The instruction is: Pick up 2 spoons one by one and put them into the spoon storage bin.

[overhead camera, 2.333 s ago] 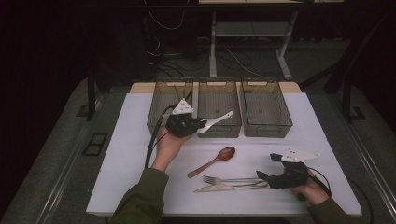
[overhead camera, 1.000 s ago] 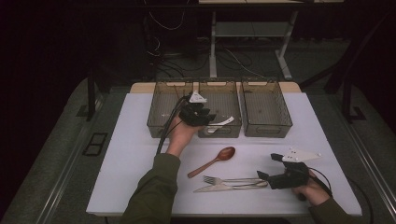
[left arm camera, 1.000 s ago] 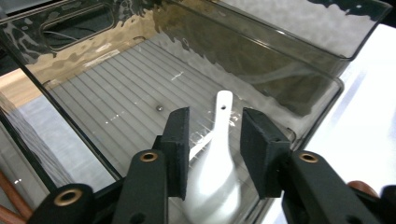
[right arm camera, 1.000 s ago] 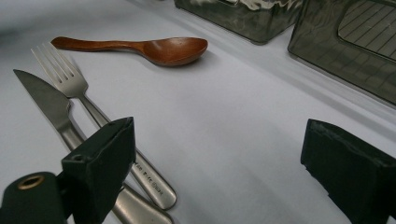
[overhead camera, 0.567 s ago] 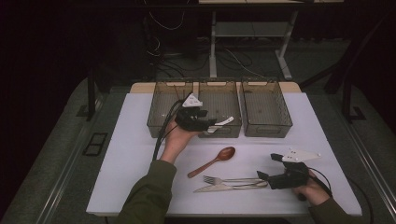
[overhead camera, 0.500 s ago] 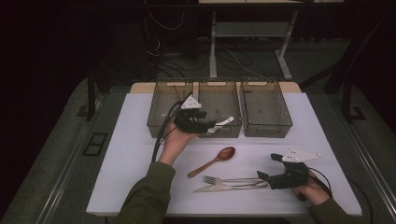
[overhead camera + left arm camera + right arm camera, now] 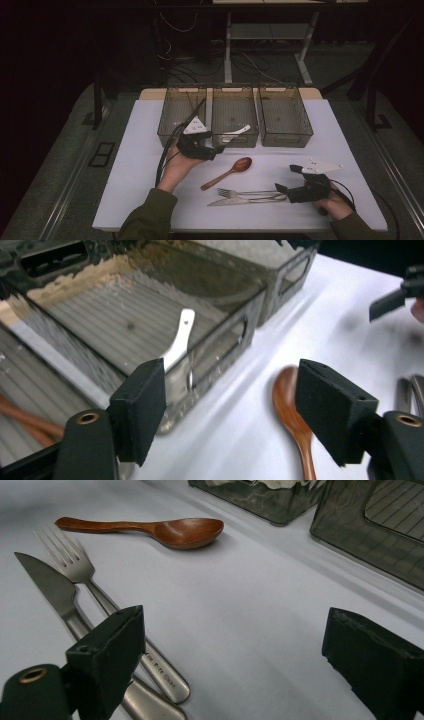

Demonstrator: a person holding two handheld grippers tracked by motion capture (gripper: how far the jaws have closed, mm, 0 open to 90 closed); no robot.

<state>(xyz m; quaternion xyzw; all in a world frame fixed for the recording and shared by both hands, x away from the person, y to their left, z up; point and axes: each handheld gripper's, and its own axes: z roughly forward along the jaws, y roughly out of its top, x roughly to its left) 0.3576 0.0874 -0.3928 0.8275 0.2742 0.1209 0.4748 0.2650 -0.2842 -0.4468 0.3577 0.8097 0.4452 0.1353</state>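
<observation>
Nearest, the right gripper (image 7: 286,192) rests jaws apart by the fork (image 7: 250,192) and knife (image 7: 235,201). Beyond the wooden spoon (image 7: 227,172), the left gripper (image 7: 216,151), jaws just opening and empty, sits before the middle bin (image 7: 235,97), where the white spoon (image 7: 235,134) lies.

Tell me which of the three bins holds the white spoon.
The middle bin: the white spoon lies at its front wall. The left bin holds brown sticks, and the right bin looks empty.
</observation>
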